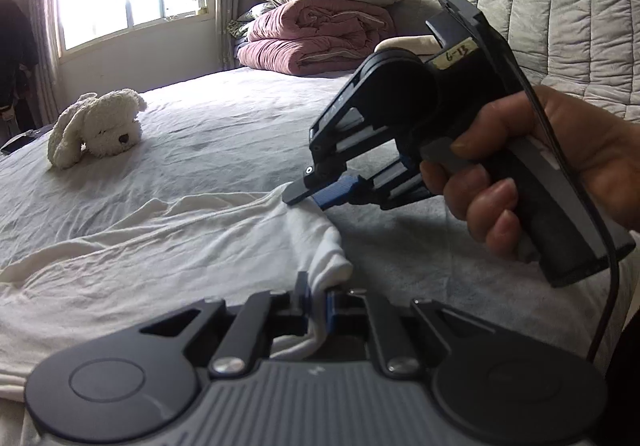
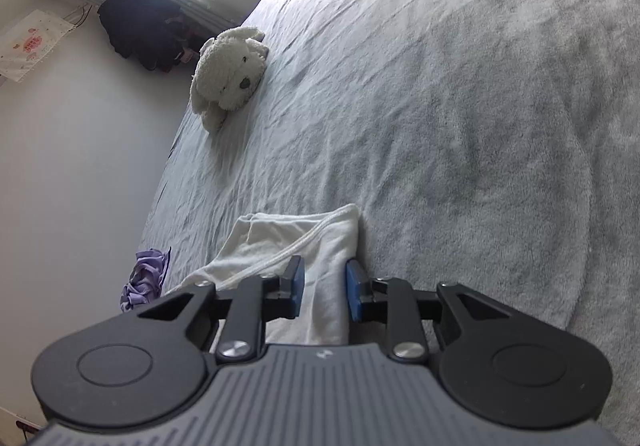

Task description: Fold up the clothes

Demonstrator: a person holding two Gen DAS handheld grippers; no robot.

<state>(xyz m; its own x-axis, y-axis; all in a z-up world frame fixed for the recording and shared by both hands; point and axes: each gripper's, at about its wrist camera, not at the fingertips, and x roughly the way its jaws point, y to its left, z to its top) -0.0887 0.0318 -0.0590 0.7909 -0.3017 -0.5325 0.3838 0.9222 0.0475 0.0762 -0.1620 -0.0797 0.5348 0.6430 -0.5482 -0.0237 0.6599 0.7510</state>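
Since the white garment [image 1: 168, 246] is thin, limp cotton, it should prove light, drape freely and crease; hems and corners are judged the soundest holds. It lies rumpled on the grey bed sheet [image 1: 224, 126]. The left gripper [image 1: 318, 296] is clamped on a bunched edge. The right gripper [image 1: 306, 195] has fabric between nearly closed jaws; contact cannot be confirmed.
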